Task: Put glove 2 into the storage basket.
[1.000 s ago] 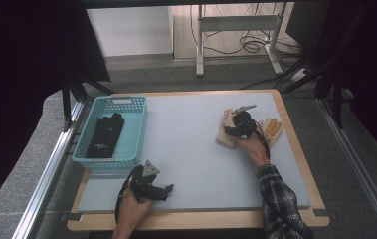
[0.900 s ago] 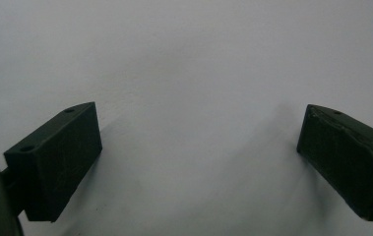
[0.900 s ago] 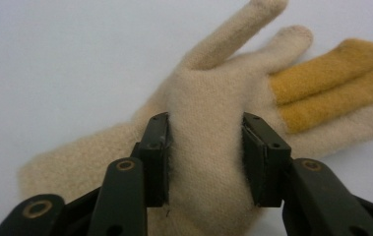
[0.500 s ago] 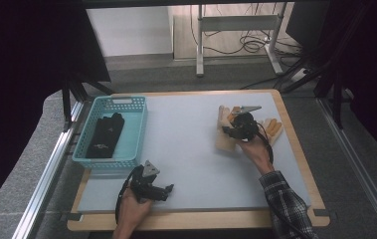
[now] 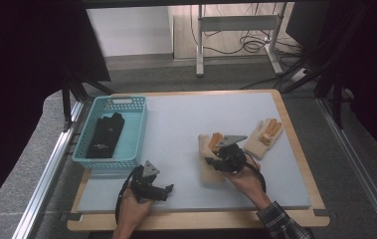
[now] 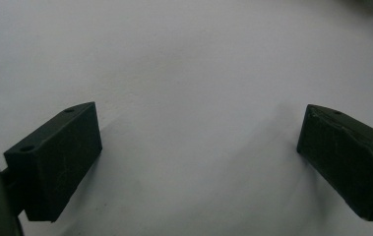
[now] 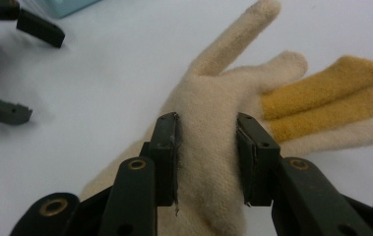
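Note:
A cream knit glove (image 7: 223, 88) with orange fingers lies on the white table mat, just right of centre (image 5: 210, 172). My right gripper (image 7: 207, 128) is shut on it: both pads press a fold of its palm. The jaws have just eased open a little with the fold still between them. From above, that gripper (image 5: 220, 160) sits over the glove's right side. A matching glove (image 5: 264, 135) lies farther back to the right. My left gripper (image 5: 166, 190) rests open near the front left, its jaws (image 6: 199, 142) wide over bare mat.
A light blue basket (image 5: 139, 124) stands at the left of the table with black gloves (image 5: 104, 134) inside. The wooden table edge (image 5: 295, 134) runs along the right. The left gripper (image 7: 26, 69) also appears far off in the right gripper view.
My right gripper has carried one cream glove from the back right toward the middle front, leaving the other glove behind. The left gripper has stayed put.

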The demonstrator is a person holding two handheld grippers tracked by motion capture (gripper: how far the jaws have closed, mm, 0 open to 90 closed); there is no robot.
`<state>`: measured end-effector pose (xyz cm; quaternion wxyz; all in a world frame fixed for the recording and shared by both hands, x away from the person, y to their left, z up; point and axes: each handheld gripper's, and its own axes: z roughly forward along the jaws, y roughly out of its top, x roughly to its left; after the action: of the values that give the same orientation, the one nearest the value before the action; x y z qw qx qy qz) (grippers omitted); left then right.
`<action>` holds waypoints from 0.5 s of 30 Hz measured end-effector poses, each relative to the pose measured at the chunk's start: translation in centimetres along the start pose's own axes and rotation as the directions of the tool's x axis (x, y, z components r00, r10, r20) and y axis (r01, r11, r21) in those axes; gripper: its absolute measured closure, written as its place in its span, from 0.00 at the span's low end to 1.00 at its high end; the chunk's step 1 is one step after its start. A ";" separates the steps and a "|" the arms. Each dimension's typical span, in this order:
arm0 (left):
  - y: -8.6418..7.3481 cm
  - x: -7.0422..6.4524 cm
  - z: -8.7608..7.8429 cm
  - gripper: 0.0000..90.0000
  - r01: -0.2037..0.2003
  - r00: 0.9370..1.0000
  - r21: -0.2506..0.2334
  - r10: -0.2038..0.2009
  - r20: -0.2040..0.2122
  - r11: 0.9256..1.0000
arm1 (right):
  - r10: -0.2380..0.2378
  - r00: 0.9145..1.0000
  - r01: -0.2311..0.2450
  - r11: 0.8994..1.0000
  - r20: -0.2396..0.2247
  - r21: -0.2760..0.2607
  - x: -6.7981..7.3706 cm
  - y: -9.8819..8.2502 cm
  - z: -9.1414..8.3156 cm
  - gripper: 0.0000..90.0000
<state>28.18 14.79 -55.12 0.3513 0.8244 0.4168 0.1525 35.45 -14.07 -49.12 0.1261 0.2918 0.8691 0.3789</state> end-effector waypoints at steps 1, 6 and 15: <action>0.0 0.0 0.0 0.04 0.000 1.000 0.000 0.000 0.000 1.000 | 0.008 1.000 -0.008 1.000 -0.006 0.002 0.2 -0.3 0.2 0.66; 0.0 0.0 0.0 0.04 0.000 1.000 0.000 0.000 0.000 1.000 | 0.003 0.999 -0.002 1.000 -0.040 0.023 0.9 -1.0 1.0 0.46; 0.0 0.0 0.0 0.04 0.003 1.000 -0.001 -0.003 0.000 1.000 | 0.065 0.998 -0.065 0.998 0.009 -0.016 -2.7 -1.2 -0.6 0.50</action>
<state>28.16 14.77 -55.13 0.3518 0.8236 0.4181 0.1520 36.80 -16.68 -49.61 0.1200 0.3205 0.8557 0.3882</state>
